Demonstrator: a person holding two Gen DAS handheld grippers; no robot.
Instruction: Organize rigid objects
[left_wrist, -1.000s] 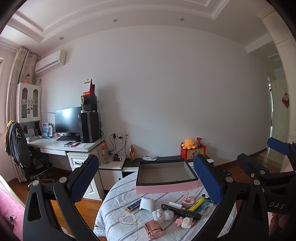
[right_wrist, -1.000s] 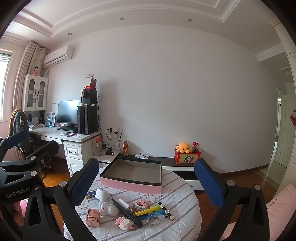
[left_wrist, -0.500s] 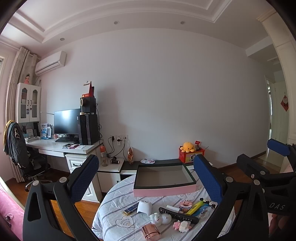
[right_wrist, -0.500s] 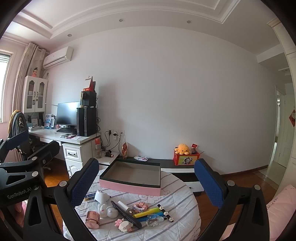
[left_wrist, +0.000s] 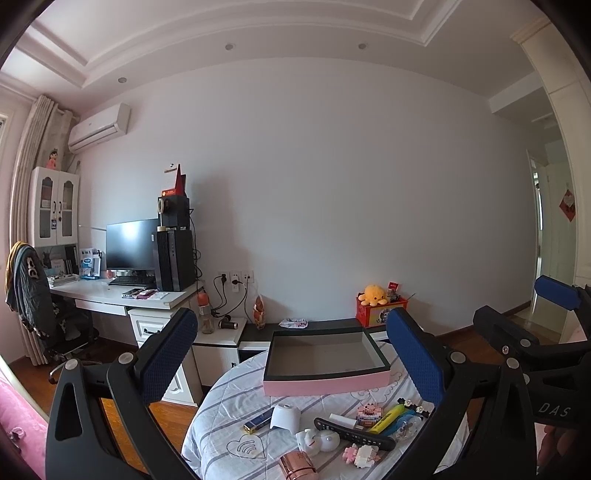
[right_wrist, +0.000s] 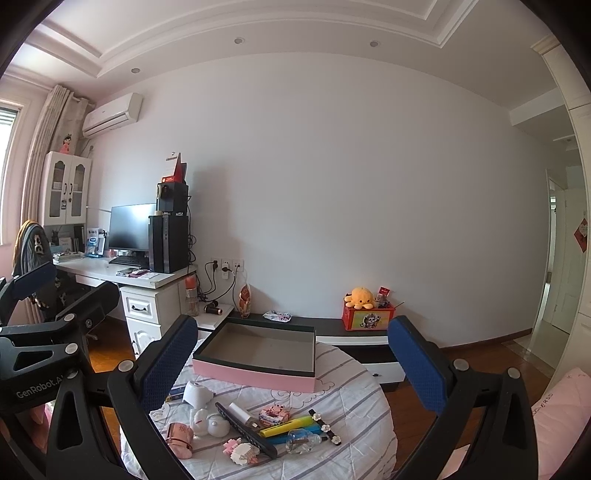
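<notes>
Both grippers — left (left_wrist: 291, 354) and right (right_wrist: 291, 358) — are spread wide and hold nothing, raised above the table (right_wrist: 354, 439). The box (right_wrist: 258, 350) sits at the table's far edge — the small items (right_wrist: 255, 428) lie clustered near the near edge.

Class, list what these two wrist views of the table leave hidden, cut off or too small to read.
- Left wrist view: rose-gold cup cut off by the bottom edge.
- Right wrist view: dark lighter mostly hidden behind the right gripper's finger.
- Both views: toy bricks' details too small.
- Pink box: near inner wall unseen.
</notes>
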